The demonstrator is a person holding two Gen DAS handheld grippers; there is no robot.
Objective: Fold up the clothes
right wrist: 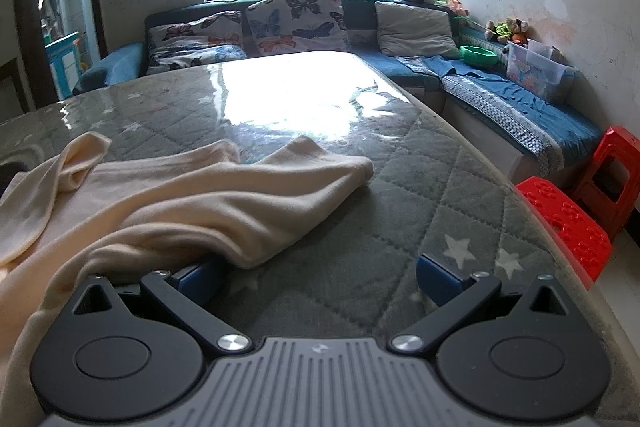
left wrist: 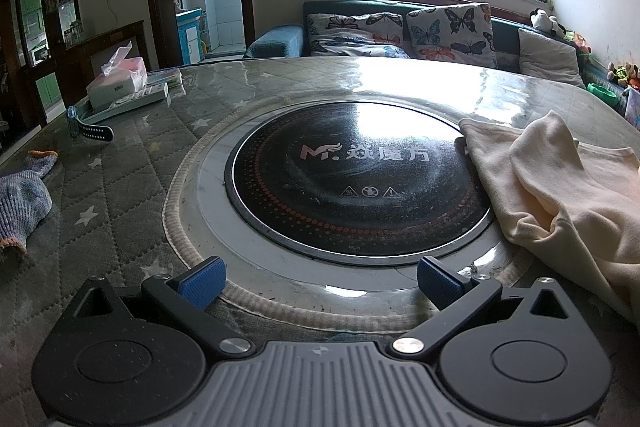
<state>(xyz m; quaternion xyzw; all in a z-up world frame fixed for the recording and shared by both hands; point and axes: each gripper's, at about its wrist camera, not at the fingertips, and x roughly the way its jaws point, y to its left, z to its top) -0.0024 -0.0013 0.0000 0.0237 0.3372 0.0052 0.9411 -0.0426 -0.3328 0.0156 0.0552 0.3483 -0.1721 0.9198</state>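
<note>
The cream-coloured soft knit garment [right wrist: 192, 195] lies crumpled and unfolded on the tabletop [right wrist: 400, 195], which is covered in a grey quilted cloth with pale stars under a clear glossy sheet. Seen from the right tool [right wrist: 320, 277], the garment lies ahead and to the left, and a fold of it drapes over the tool's left blue pad [right wrist: 196, 277]; nothing sits between the pads, which stand spread wide. The left tool [left wrist: 320, 281] is spread wide too and holds nothing; it hovers tilted down over the near rim of the round black glass hotplate [left wrist: 356, 179] set into the tabletop, with the garment [left wrist: 560, 195] off to its right, partly overlapping the hotplate's edge.

By my reading the folding has not begun: this is the approach, before any grasp. The next move calls for each tool to find an edge or corner of the garment, pinch it, and draw the cloth flat. The heap hides hems and sleeves, so picking a single layer could be awkward. A blue-grey knitted glove [left wrist: 20, 207] lies far left of the left tool.
</note>
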